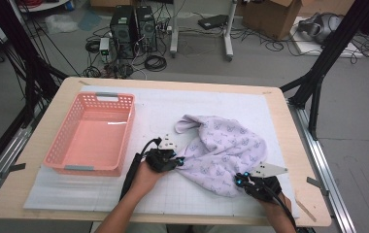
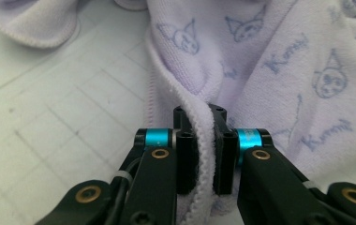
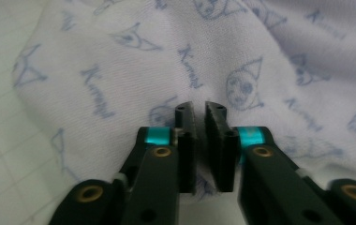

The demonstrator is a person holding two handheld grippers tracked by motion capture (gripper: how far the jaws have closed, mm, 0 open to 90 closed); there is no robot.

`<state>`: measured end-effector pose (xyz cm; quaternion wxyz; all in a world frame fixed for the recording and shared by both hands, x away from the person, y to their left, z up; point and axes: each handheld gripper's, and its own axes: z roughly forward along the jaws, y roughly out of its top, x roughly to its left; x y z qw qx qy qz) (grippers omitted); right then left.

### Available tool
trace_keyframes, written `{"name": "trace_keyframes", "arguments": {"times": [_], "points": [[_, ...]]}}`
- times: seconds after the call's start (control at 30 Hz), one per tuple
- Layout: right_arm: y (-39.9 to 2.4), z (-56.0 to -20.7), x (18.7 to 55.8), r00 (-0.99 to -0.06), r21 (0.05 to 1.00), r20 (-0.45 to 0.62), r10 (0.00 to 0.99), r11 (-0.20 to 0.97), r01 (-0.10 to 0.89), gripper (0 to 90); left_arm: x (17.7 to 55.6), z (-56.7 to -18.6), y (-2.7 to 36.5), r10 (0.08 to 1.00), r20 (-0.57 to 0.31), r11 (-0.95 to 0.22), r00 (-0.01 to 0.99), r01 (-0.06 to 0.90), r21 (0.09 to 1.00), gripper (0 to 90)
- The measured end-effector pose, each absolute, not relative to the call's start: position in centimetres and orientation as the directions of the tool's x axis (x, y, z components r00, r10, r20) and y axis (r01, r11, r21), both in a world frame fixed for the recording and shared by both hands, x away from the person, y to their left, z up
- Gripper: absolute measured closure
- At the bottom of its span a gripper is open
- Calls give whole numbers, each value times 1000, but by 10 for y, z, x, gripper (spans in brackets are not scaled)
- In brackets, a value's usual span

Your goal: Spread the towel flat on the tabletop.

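We have both grippers on the lilac towel (image 1: 221, 150), which lies crumpled on the white mat (image 1: 100, 194), just right of the pink basket (image 1: 75, 167) & not touching it. Left gripper (image 1: 176, 161) sits at the towel's near-left edge; in the left gripper view its jaws are clamped on the fleecy hem (image 2: 203, 154), fabric squeezed between the pads. Right gripper (image 1: 241, 180) is at the towel's near-right corner; in the right gripper view the jaws stand nearly together w/ a thin slit, towel (image 3: 176, 70) under & behind them, and we judge they pinch a thin layer, tho the cloth in the gap is hard to make out. Progress, as we read it: grasp is done, nothing more; towel isn't spread, folded or lifted yet, one corner curls toward the far side from the basket. Basket is empty, its bare floor shows thru. So lifting, straightening & any stowing in the basket are all left to do.
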<state>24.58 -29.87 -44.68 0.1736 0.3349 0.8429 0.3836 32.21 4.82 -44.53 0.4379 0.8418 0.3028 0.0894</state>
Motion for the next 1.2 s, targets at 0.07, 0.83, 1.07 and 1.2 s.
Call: {"name": "trace_keyframes", "arguments": {"times": [0.07, 0.83, 1.07, 1.2], "points": [[-302, -443, 243, -725, 768, -5, 689, 467, 439, 850, 309, -442, 57, 576, -129, -400, 807, 416, 816, 841], [-313, -372, 327, -550, 866, -15, 835, 286, 410, 847, 342, -406, 73, 673, -219, -127, 706, 402, 907, 844], [-310, -394, 367, -427, 854, -43, 903, 255, 453, 849, 372, -430, 62, 729, -268, -57, 630, 446, 893, 844], [-310, -402, 378, -386, 846, -39, 922, 236, 479, 849, 376, -439, 61, 729, -290, -55, 620, 476, 878, 638]]}}
